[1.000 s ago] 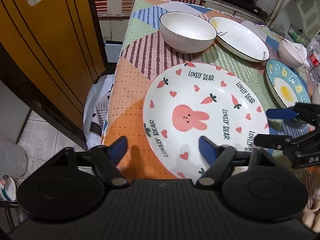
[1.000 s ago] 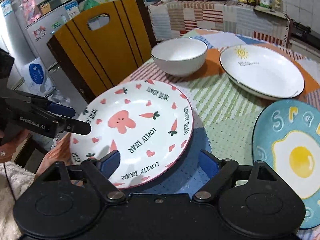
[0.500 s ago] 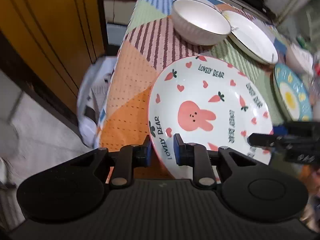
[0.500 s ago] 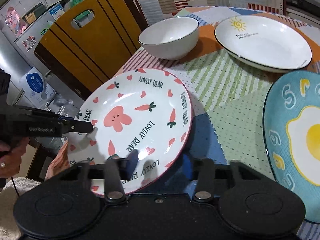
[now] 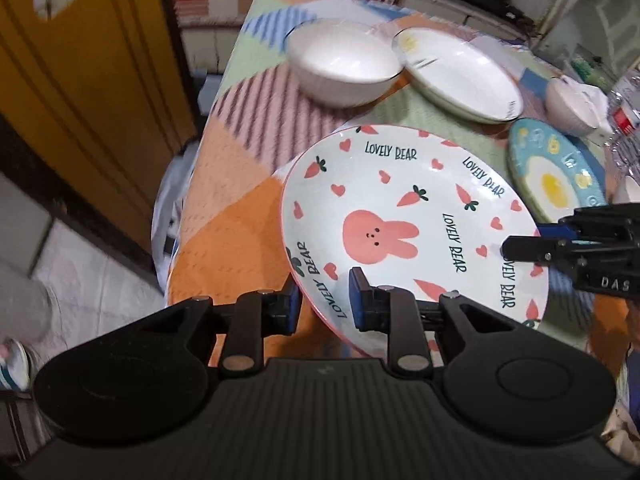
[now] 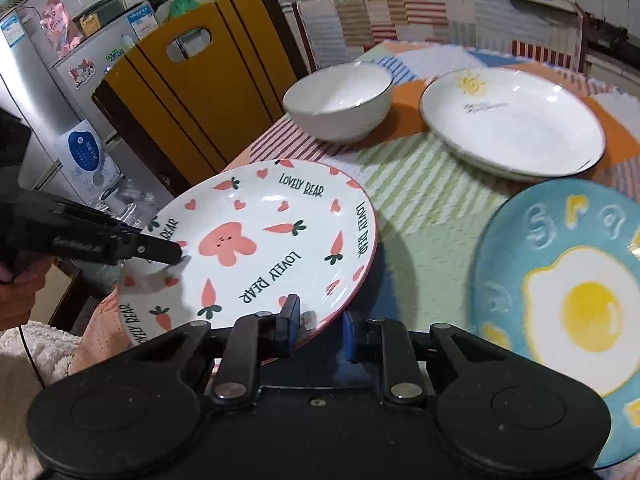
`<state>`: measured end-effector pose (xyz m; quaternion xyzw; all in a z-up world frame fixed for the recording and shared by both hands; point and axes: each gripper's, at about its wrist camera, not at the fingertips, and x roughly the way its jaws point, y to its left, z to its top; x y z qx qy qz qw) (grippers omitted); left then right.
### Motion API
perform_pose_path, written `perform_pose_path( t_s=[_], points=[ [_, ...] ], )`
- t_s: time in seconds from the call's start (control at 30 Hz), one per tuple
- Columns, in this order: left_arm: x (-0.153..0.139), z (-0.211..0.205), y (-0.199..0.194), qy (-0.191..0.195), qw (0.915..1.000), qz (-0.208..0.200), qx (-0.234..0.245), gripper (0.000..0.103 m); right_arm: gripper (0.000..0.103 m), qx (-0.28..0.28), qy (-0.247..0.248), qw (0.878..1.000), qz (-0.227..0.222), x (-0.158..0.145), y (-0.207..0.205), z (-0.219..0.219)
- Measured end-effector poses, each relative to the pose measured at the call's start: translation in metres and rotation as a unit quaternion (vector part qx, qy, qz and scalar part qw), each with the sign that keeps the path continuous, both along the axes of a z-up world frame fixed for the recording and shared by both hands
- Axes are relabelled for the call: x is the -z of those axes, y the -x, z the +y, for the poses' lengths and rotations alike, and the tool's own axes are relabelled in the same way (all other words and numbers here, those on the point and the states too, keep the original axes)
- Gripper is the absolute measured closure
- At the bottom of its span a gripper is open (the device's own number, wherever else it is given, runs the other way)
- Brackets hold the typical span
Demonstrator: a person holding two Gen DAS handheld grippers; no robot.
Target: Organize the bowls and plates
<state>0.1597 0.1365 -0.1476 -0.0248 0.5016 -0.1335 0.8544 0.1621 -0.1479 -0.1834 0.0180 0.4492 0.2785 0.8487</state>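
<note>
The rabbit plate [image 5: 408, 216], white with pink rabbit, carrots and "LOVELY BEAR" text, is lifted off the table, tilted. My left gripper [image 5: 322, 304] is shut on its near-left rim. My right gripper [image 6: 316, 330] is shut on its opposite rim; the plate also shows in the right wrist view [image 6: 256, 248]. Each gripper appears in the other's view, the right one [image 5: 516, 248] and the left one [image 6: 168, 252]. A white bowl [image 6: 340, 100], a white sun plate [image 6: 512, 120] and a blue egg plate [image 6: 568, 300] lie on the patchwork tablecloth [image 6: 424, 200].
A yellow chair back [image 6: 200, 92] stands by the table's left edge [image 5: 200, 184]. A small white bowl [image 5: 568, 104] and a plastic bottle [image 5: 628, 120] sit at the far right. A fridge [image 6: 44, 92] and a cluttered counter lie beyond.
Both grippers went from open to shut on opposite rims of the rabbit plate. The plate has risen off the table and tilted.
</note>
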Motion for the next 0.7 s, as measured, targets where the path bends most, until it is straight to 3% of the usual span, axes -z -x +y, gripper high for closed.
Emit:
perform_pose_path(
  t_s=[0.4, 0.7],
  points=[
    [-0.039, -0.093, -0.009, 0.004, 0.9972, -0.040, 0.062, 0.080, 0.077, 0.035, -0.019, 0.998, -0.038, -0.035, 0.014, -0.097],
    [-0.032, -0.160, -0.024, 0.008, 0.9947, -0.034, 0.097, 0.080, 0.077, 0.072, -0.021, 0.996, -0.046, -0.032, 0.023, -0.161]
  ],
)
